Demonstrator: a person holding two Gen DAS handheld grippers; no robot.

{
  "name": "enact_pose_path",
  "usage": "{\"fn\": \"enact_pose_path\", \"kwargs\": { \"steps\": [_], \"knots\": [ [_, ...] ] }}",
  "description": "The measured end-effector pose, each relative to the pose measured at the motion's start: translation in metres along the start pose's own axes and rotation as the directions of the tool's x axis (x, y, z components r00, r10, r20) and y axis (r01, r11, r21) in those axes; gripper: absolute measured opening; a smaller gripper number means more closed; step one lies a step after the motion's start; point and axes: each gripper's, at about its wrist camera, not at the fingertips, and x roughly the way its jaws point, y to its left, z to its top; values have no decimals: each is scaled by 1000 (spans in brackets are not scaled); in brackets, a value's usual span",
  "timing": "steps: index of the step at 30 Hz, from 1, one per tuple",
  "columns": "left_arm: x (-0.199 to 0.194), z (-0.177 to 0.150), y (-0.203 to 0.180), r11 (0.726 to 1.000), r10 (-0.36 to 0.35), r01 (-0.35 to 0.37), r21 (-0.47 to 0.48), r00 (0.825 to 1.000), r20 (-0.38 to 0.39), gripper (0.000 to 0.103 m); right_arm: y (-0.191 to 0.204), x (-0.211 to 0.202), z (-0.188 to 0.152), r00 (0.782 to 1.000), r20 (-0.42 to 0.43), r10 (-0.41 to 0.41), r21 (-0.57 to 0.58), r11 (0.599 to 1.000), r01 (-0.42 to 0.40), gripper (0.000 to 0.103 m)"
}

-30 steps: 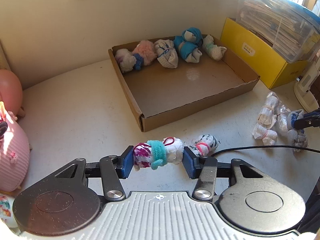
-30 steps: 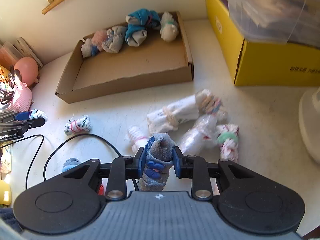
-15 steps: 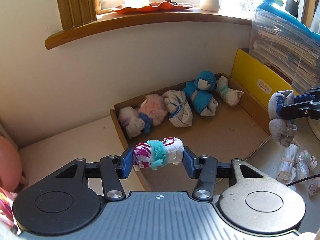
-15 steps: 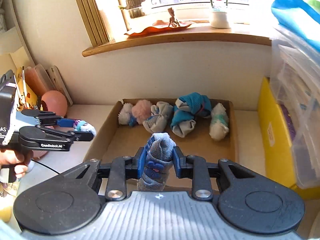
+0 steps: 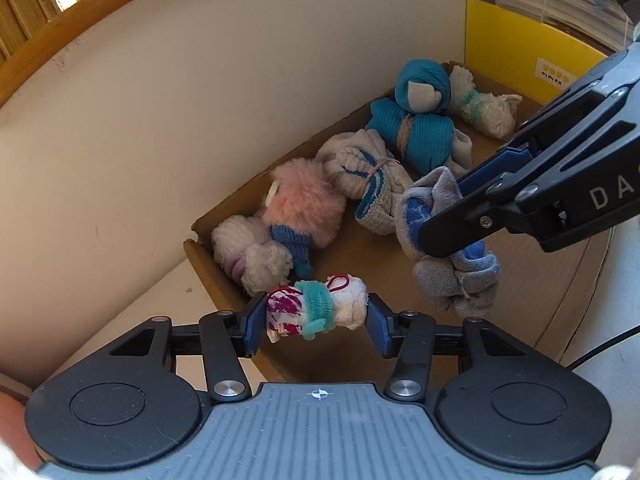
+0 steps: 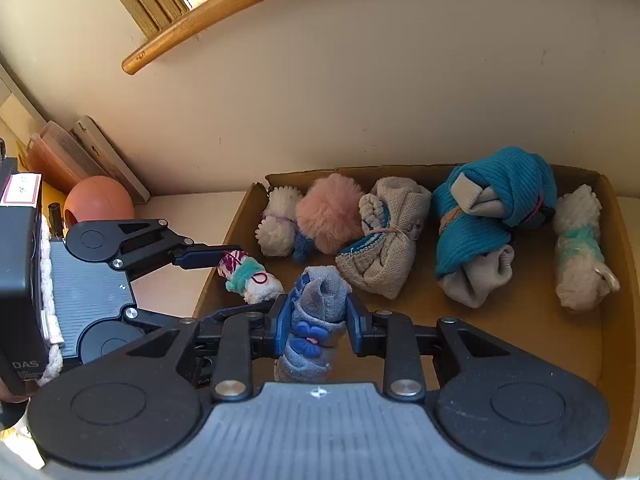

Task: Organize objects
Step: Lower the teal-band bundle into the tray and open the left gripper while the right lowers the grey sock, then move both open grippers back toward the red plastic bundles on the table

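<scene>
My left gripper (image 5: 315, 318) is shut on a white sock roll with magenta print and a teal band (image 5: 316, 312), held over the near-left corner of the cardboard tray (image 5: 560, 304). My right gripper (image 6: 319, 320) is shut on a grey sock bundle with a blue flower (image 6: 316, 316), which hangs over the tray floor (image 6: 520, 328). The left wrist view shows that grey bundle (image 5: 452, 248) in the right gripper (image 5: 448, 212) just right of my own roll. Along the tray's back wall lie a white-and-pink fluffy bundle (image 6: 324, 212), a beige bundle (image 6: 384, 240), a teal bundle (image 6: 492, 208) and a white fuzzy roll (image 6: 580, 248).
A yellow box (image 5: 516, 44) with a clear bin of papers on top stands right of the tray. A cream wall rises behind the tray, under a wooden sill (image 6: 224, 12). A pink ball (image 6: 98, 200) and leaning boards (image 6: 100, 152) sit at the left. A black cable (image 5: 600, 350) crosses the table.
Both grippers have carried their sock bundles from the table in over the cardboard tray and now tilt down at it. They have come close together above the tray's left part.
</scene>
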Motion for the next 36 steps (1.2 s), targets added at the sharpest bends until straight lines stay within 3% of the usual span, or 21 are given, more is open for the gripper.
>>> {"fn": "enact_pose_path", "kwargs": {
  "steps": [5,11,13,18,24,29,36],
  "knots": [
    [12,3,-5,999,-5,6,54,1000,-12,60,6,25,6,998,-63,-25,-65,998,21,26],
    [18,2,-1,999,7,-7,34,1000,-3,60,9,36,9,996,-88,-24,-86,996,17,27],
    [18,3,-1,999,28,-28,31,1000,2,69,11,37,11,995,-95,-25,-87,996,17,28],
    [5,1,0,1000,23,-24,8,999,30,76,19,26,13,998,-60,-21,-90,996,16,33],
    [-24,-3,13,997,17,-11,-83,997,69,78,30,11,12,999,-26,-31,-104,994,28,34],
    [-48,-12,28,989,56,-44,-145,995,77,78,38,-8,15,1000,3,-26,-115,993,26,36],
    [-89,-36,49,960,101,-73,-270,991,90,80,58,-47,22,997,75,7,-119,993,2,39]
  ]
}}
